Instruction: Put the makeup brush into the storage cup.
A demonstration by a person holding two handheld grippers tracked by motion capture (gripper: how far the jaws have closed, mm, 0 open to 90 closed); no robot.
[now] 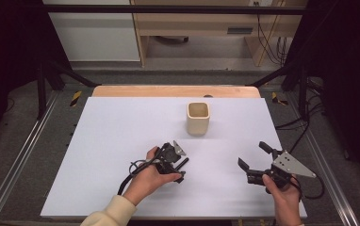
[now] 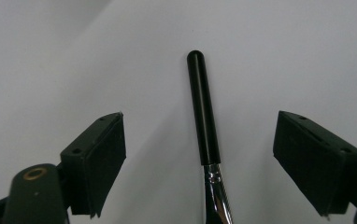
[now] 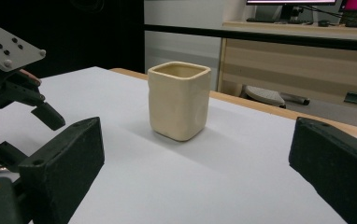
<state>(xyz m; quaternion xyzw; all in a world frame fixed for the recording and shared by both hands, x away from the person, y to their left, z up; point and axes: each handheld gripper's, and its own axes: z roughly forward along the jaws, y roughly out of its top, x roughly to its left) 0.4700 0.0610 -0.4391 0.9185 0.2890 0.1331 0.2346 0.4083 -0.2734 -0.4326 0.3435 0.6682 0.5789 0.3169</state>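
The left hand-held gripper was held low over the white surface, near the person's edge and about mid-width. Its jaws stood wide apart, and nothing was pressed by the pads. A brush was seen lying flat on the surface between them, touched by neither pad. Its black handle pointed away from the gripper, and its shiny metal ferrule lay nearer the camera; the bristle end could not be seen. In the high view the handle end was seen sticking out past the gripper toward the right.

The right hand-held gripper was held to the right of the left one, well apart from it and near the surface's right edge. Its jaws were spread wide and nothing was held between them. It was pointed toward the middle of the surface.

Farther off, a cream cup with a squarish rim was seen standing upright on the surface, beyond both grippers and nearer the far edge. In the right gripper view the cup was framed between the open jaws, well clear of them.
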